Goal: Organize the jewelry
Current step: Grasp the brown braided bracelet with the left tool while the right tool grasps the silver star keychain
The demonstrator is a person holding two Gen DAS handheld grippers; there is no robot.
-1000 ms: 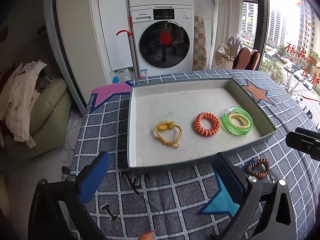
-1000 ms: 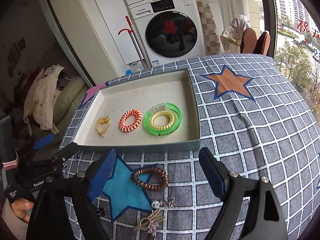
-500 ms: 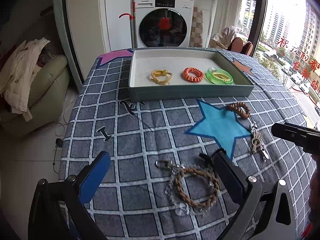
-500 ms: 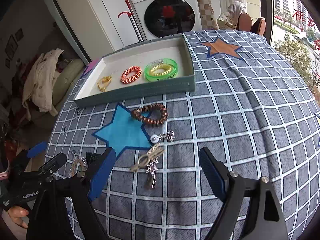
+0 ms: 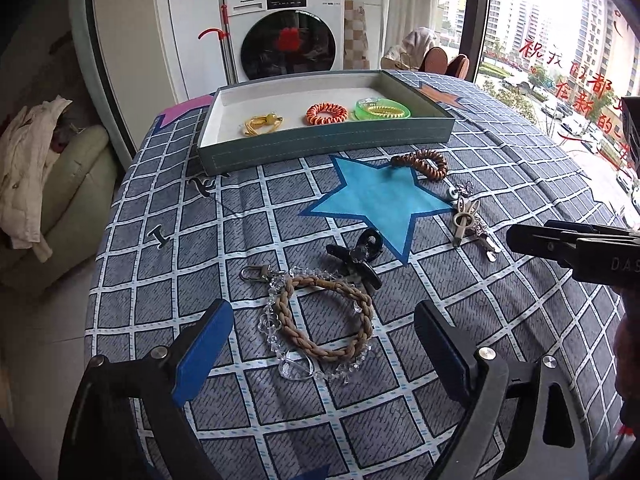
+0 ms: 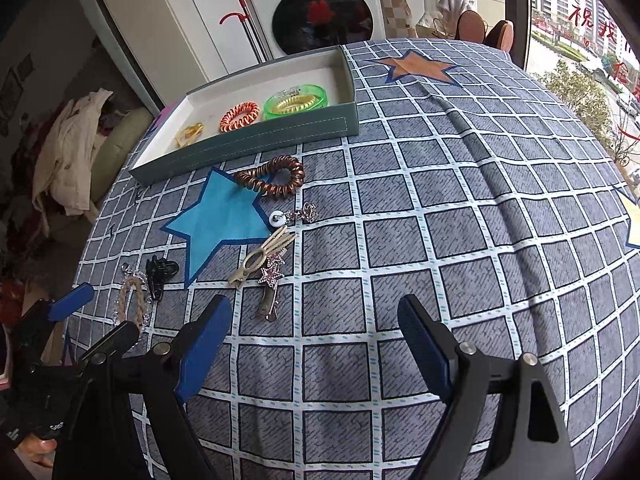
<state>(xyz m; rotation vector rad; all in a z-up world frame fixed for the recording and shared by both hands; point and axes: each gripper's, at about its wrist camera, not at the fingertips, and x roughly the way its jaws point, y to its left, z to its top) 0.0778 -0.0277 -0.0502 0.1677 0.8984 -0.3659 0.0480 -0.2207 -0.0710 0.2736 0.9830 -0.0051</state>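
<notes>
Teal tray point(image 5: 332, 142) sat at the tablecloth's far edge, holding yellow cord point(image 5: 262, 123), orange coil tie point(image 5: 327, 113), green bangle point(image 5: 383, 109). Loose on cloth: brown coil tie point(image 5: 422, 163), hair clips point(image 5: 470, 222), black claw clip point(image 5: 358, 258), braided bracelet point(image 5: 326, 322) nearest.

Black claw point(image 5: 324, 344), blue pads point(image 5: 204, 346), silver screws

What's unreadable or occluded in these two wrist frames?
- Left wrist view: the right hand-held gripper is cut off by the right edge, jaws unseen.
- Right wrist view: the braided bracelet is partly hidden behind the left hand-held gripper.
- Both views: the small charms are too small to identify.
</notes>
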